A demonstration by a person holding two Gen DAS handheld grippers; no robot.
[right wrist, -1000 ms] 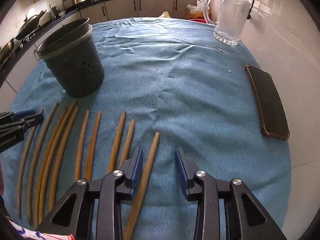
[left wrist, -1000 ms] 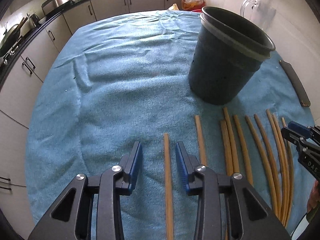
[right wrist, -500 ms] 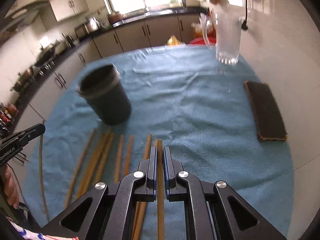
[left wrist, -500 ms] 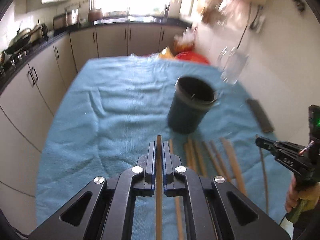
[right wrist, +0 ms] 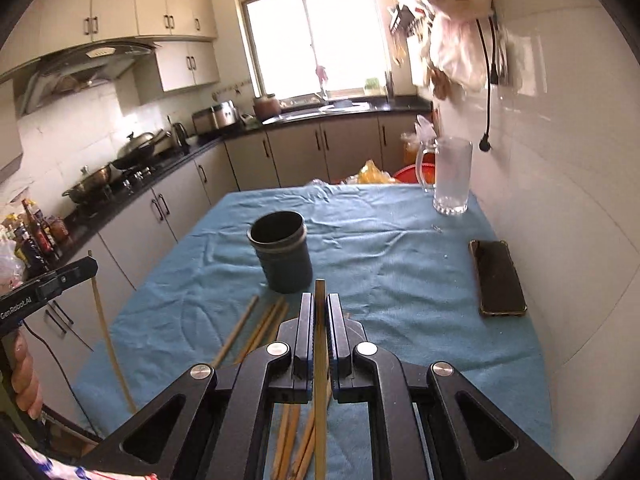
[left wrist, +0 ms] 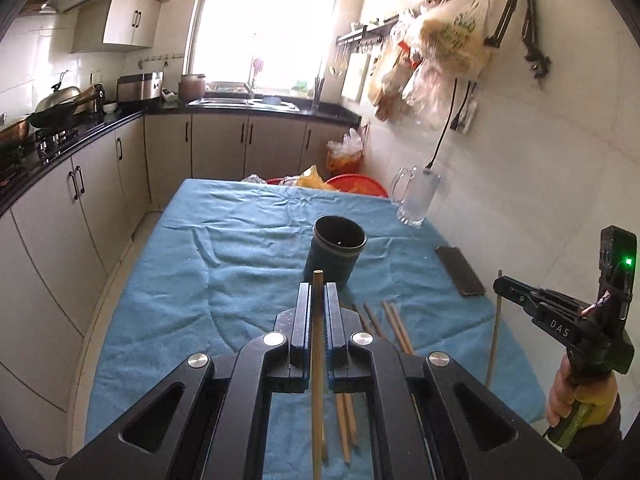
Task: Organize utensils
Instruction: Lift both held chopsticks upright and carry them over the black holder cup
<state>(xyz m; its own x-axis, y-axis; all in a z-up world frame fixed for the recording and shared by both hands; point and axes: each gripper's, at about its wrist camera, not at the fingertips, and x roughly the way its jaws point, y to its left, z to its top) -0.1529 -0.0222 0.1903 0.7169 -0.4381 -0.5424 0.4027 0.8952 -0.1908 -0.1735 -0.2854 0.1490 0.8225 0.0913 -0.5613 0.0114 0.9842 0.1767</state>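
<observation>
My left gripper point(left wrist: 318, 286) is shut on a wooden chopstick point(left wrist: 317, 360), held in the air above the blue cloth. My right gripper point(right wrist: 320, 296) is likewise shut on another wooden chopstick point(right wrist: 320, 380). From the left wrist view the right gripper point(left wrist: 500, 282) shows at the right edge with its chopstick point(left wrist: 494, 332) hanging down. From the right wrist view the left gripper point(right wrist: 90, 266) shows at the left edge with its chopstick point(right wrist: 108, 336) hanging. A dark round utensil holder point(left wrist: 336, 254) point(right wrist: 282, 256) stands upright ahead of both. Several chopsticks point(left wrist: 394, 322) point(right wrist: 256, 328) lie on the cloth below.
A black phone point(right wrist: 498, 276) point(left wrist: 460, 270) lies by the wall on the right. A clear glass mug point(right wrist: 450, 176) point(left wrist: 416, 196) stands at the far right corner. The blue-clothed table point(right wrist: 400, 248) runs beside kitchen cabinets point(left wrist: 76, 200). Bags hang on the wall point(left wrist: 436, 36).
Both grippers closed on a chopstick each and rose well above the table, tilting up so the holder now looks smaller and the kitchen is in view.
</observation>
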